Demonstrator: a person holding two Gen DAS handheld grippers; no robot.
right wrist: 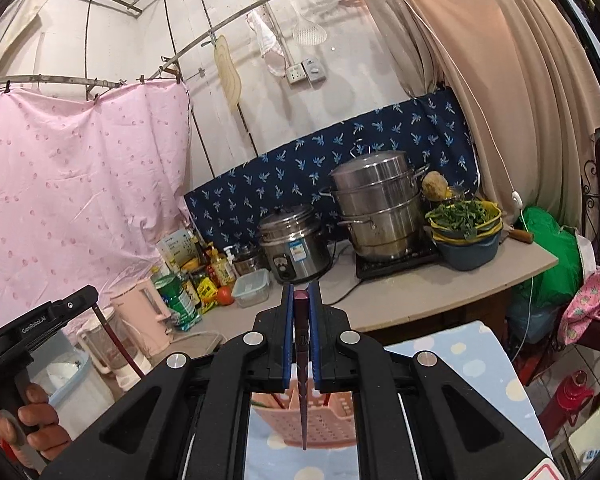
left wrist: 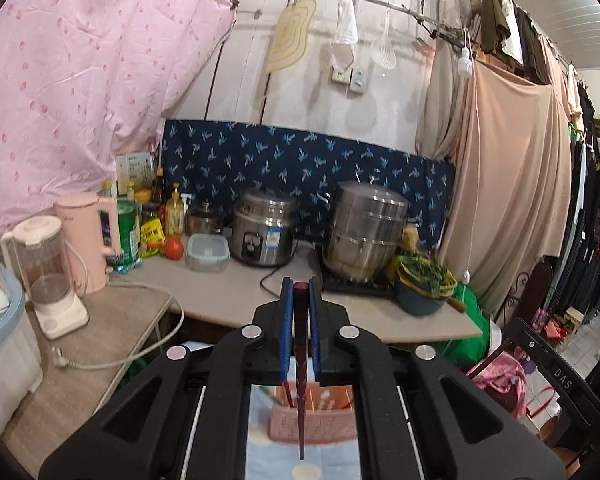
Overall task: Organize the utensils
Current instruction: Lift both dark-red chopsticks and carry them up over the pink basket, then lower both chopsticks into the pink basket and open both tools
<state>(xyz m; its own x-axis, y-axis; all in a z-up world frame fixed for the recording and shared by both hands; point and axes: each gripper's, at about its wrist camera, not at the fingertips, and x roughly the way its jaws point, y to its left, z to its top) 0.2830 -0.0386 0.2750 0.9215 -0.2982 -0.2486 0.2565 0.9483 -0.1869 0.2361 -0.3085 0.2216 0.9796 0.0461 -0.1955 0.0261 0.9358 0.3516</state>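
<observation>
In the left wrist view my left gripper is shut on a dark red chopstick that hangs down between its blue pads, tip low. Beneath it stands a pink perforated utensil basket with another chopstick in it, on a pale blue dotted cloth. In the right wrist view my right gripper is shut on a second dark red chopstick, above the same pink basket. At the far left of that view the left gripper appears with its chopstick, held by a hand.
A counter behind holds a rice cooker, a steel steamer pot, a bowl of greens, bottles, a tomato, a pink kettle and a blender. Curtains and hanging clothes lie at the right.
</observation>
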